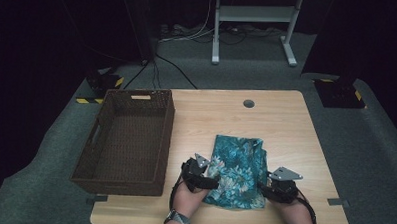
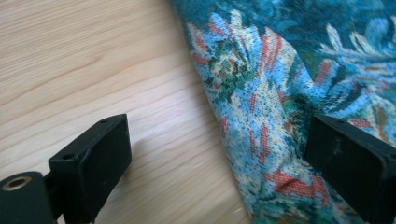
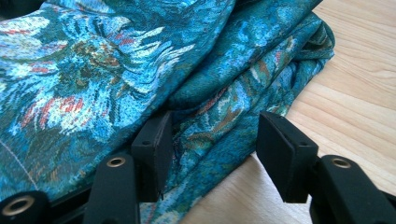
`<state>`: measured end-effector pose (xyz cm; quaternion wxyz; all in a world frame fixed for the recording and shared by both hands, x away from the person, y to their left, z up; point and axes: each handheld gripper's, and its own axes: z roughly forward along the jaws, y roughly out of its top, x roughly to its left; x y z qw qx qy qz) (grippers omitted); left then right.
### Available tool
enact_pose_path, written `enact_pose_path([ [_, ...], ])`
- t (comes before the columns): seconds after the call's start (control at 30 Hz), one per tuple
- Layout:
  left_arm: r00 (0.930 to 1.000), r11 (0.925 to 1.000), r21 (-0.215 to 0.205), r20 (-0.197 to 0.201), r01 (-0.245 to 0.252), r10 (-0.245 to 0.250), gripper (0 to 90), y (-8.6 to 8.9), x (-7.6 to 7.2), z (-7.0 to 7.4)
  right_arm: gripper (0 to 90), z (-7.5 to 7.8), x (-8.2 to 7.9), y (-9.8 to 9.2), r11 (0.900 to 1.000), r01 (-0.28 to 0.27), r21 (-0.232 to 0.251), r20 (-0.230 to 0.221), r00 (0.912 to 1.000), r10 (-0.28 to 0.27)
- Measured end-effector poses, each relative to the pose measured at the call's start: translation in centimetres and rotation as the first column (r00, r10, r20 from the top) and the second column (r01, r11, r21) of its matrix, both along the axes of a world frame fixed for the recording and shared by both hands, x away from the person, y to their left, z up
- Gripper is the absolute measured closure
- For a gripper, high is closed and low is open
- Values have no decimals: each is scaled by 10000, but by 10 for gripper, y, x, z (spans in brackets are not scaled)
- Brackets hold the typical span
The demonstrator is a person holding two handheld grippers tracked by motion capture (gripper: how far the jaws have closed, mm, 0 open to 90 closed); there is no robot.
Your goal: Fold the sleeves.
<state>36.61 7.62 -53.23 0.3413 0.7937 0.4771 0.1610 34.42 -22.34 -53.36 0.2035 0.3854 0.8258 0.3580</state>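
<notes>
The folded floral cloth (image 1: 237, 173) is lying on the wooden table (image 1: 286, 125), between the two grippers and just right of the empty woven basket (image 1: 128, 139).

The left gripper (image 2: 217, 158) is standing with its jaws wide apart: the cloth's left border is running between them, one jaw resting over the fabric and the other out on bare wood, with nothing pinched.

The right gripper (image 3: 210, 140) is also holding its jaws apart, straddling the stacked folds at the cloth's right edge. One jaw is nudging under an upper layer and the other is sitting clear at the outer side, so nothing is being clamped.

The cloth looks woven, light and limp. It will probably sag and unfold when lifted, and a thin single layer may slip free. The best holds are likely the thick folded borders lying between each pair of jaws, all layers taken together.
</notes>
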Motion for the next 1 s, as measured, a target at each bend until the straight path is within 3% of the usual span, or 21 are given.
enact_pose_path([
  [0.1,9999,9998,-216,168,10,-6,76,1,-2,9,394,1,0,-2,9999,113,96,-50,9999,-113],
  [0.17,9989,9974,-633,323,345,-325,89,-5,-4,20,337,5,1,-11,9978,555,362,-154,9984,-550],
  [0.2,9989,9974,-633,323,345,-325,96,-5,-4,20,337,5,1,-11,9978,555,362,-154,9984,-550],
  [0.23,9978,9937,-946,343,604,-574,103,-12,-6,26,298,7,1,-19,9952,860,475,-145,9962,-854],
  [0.3,9968,9922,-1015,393,730,-693,112,-16,-7,29,280,7,1,-22,9936,1016,497,-159,9948,-1009],
  [0.33,9934,9881,-1104,532,1074,-1020,122,-26,-10,34,252,7,2,-28,9906,1257,536,-227,9919,-1247],
  [0.5,9836,9816,-875,774,1695,-1629,155,-49,-15,36,229,7,2,-39,9848,1553,778,-291,9877,-1535],
  [0.53,9787,9788,-665,822,1938,-1882,169,-60,-16,30,228,7,2,-40,9839,1594,808,-287,9871,-1576],
  [0.7,9755,9769,-230,633,2124,-2106,169,-77,-15,14,226,6,2,-42,9823,1673,839,-287,9858,-1654],
  [0.9,9743,9762,64,613,2170,-2169,149,-84,-18,2,225,5,3,-39,9851,1549,753,-311,9877,-1529],
  [1.0,9745,9763,404,651,2127,-2150,132,-89,-20,-4,225,5,3,-39,9856,1519,741,-317,9882,-1499],
])
